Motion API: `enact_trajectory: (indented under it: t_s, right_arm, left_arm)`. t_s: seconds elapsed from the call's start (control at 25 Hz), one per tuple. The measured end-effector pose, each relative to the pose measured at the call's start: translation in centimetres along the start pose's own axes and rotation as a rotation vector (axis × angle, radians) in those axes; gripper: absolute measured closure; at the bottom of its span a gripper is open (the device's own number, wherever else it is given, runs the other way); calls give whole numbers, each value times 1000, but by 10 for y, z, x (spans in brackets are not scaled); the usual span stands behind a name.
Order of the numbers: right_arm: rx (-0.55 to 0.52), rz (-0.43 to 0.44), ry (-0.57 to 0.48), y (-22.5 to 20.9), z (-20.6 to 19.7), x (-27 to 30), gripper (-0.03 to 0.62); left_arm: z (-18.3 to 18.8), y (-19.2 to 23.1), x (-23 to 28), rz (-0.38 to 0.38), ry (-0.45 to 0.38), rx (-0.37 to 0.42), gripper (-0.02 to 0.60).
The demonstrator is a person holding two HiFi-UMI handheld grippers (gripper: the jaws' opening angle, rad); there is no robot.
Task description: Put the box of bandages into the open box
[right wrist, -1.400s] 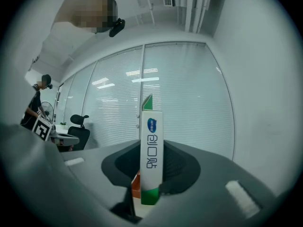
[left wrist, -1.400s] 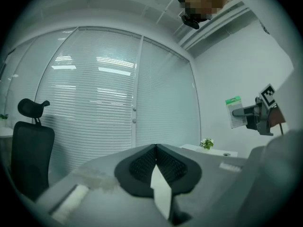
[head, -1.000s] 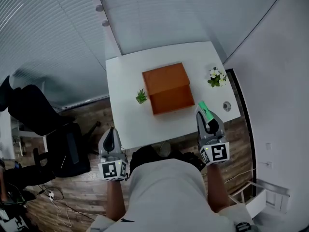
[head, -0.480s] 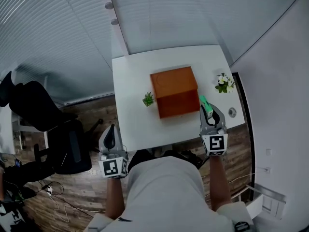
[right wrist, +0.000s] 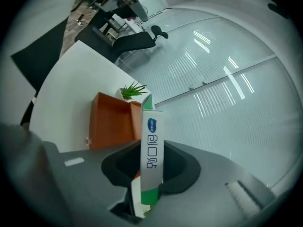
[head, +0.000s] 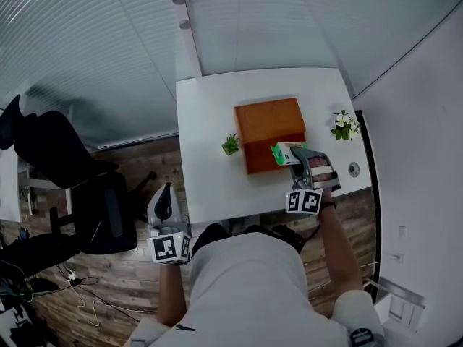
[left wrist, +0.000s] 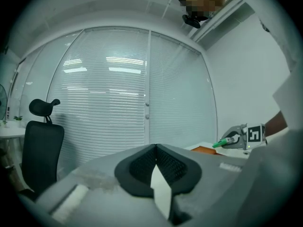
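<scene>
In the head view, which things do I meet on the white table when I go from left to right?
small green plant → orange box → white flower plant. The held box of bandages overlaps the orange box, so it is left out.

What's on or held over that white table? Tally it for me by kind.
Boxes: 2 (orange box; box of bandages, clamped in the right gripper)
Plants: 2 (green plant; white-flowered plant)
Small round silvery thing: 1
Total: 5
</scene>
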State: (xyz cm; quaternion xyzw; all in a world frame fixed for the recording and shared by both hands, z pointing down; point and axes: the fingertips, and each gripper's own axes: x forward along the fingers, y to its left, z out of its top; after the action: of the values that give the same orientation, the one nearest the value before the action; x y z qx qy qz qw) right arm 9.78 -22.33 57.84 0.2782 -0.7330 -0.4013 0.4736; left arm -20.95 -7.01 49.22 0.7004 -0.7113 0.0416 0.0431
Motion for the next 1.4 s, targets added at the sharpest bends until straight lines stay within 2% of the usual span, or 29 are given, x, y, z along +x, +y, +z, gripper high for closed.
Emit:
enact_trajectory:
  t_s: [0.24, 0.28, 0.4, 0.6, 0.76, 1.16, 1.28, 1.4]
  right_arm:
    - [12, 36, 38, 4, -1, 12, 496]
    - [15, 41, 40, 3, -1, 13, 486]
    - [30, 57, 39, 3, 0, 13, 394]
    - [29, 132, 34, 9, 0, 11, 364]
    - [40, 182, 51, 8, -6, 10, 360]
    - [65, 165, 69, 3, -9, 5, 372]
    - [150, 135, 61, -5, -9, -1, 373]
    - [351, 82, 29, -22, -11, -14, 373]
  left_arm:
    - [-2, 15, -5, 23, 3, -4, 577]
    - [-2, 17, -5, 22, 1, -3, 577]
    - [-2, 19, -5, 21, -4, -6, 577]
    - [-2, 18, -1, 13, -5, -16, 577]
    - [-2, 13, 2, -6, -5, -11, 577]
    - [-2, 11, 4, -21, -9, -8, 577]
    - [-2, 10, 3, -26, -6, -1, 577]
    - [-1, 9, 3, -34, -7, -2, 577]
